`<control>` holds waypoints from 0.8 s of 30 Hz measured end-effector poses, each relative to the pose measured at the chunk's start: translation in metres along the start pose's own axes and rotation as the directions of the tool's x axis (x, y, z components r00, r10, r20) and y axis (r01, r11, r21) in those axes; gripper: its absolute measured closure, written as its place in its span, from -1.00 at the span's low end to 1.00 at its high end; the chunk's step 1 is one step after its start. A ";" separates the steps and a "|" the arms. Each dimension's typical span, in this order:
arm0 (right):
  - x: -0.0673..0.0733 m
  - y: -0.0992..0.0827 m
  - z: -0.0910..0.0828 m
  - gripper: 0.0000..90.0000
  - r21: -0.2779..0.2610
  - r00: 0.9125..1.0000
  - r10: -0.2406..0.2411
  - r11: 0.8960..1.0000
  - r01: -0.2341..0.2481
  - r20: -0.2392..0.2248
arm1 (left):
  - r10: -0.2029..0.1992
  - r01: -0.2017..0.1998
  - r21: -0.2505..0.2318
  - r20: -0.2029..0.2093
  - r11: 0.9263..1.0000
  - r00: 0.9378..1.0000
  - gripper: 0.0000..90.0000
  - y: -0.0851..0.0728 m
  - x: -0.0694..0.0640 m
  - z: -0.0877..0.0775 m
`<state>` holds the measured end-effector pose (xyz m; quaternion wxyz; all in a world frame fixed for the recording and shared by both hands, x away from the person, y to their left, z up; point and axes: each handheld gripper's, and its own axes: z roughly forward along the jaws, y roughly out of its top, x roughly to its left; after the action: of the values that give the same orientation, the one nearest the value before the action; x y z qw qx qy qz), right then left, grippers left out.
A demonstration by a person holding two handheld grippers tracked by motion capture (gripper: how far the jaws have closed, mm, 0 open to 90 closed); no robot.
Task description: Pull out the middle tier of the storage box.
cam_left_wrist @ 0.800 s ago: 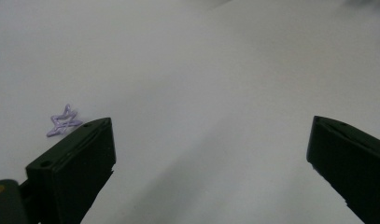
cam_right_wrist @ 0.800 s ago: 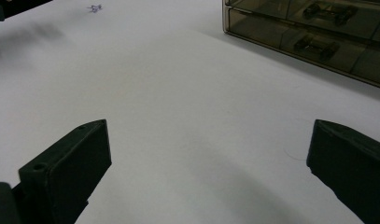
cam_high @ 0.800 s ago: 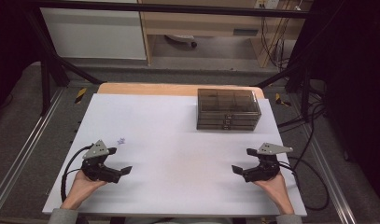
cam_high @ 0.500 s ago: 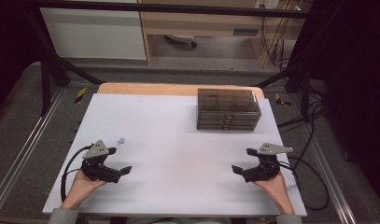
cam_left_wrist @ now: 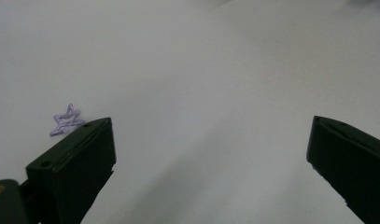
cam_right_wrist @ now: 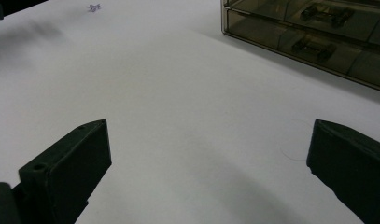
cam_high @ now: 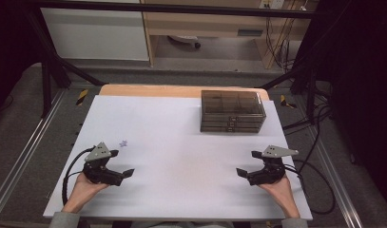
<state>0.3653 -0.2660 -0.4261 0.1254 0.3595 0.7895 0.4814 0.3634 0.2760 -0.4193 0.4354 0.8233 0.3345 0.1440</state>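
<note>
White tabletop (cam_high: 181,142) fills most of the high view, w/ a bare wooden strip along its far edge. Next in size: a smoked-plastic drawer organizer (cam_high: 232,111) at the far right, its drawers shut — the right gripper view catches its front w/ dark handles behind the tinted walls. Nothing sits between it & the near edge.

Left tongs (cam_high: 116,170) rest low at the near-left corner, held in a hand (cam_high: 84,187); right tongs (cam_high: 243,171) mirror them at the near right. Both pairs stand wide apart w/ nothing between the jaws — each gripper view has bare white surface in the gap.

Smallest thing: a tiny purple star-shaped clip (cam_high: 123,143), flat on the tabletop just beyond the left tongs, not touching them. In the left gripper view it lies just off the left jaw (cam_left_wrist: 66,120), outside the gap.

Progress, as I judge it: nothing started. Star ungrasped, drawers closed, hands parked. Likely left — pick up the star w/ the left tongs, open a drawer, drop it in.
</note>
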 end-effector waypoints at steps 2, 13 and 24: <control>0.000 0.000 0.000 -0.99 -0.002 1.000 -0.001 1.000 0.001 0.000 | -0.003 0.004 -0.003 0.002 1.000 1.000 -0.98 0.000 0.000 0.000; 0.001 0.002 0.000 -0.99 -0.007 1.000 -0.013 1.000 0.013 0.018 | -0.011 0.011 -0.009 0.000 1.000 1.000 -0.98 -0.001 0.003 -0.001; 0.004 0.009 0.001 -0.99 0.015 0.996 -0.064 0.998 0.064 0.058 | -0.007 0.007 -0.007 -0.003 1.000 1.000 -0.98 -0.001 0.003 -0.001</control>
<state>0.3671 -0.2605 -0.4181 0.1613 0.3488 0.7998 0.4612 0.3650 0.2787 -0.4197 0.4381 0.8205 0.3376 0.1446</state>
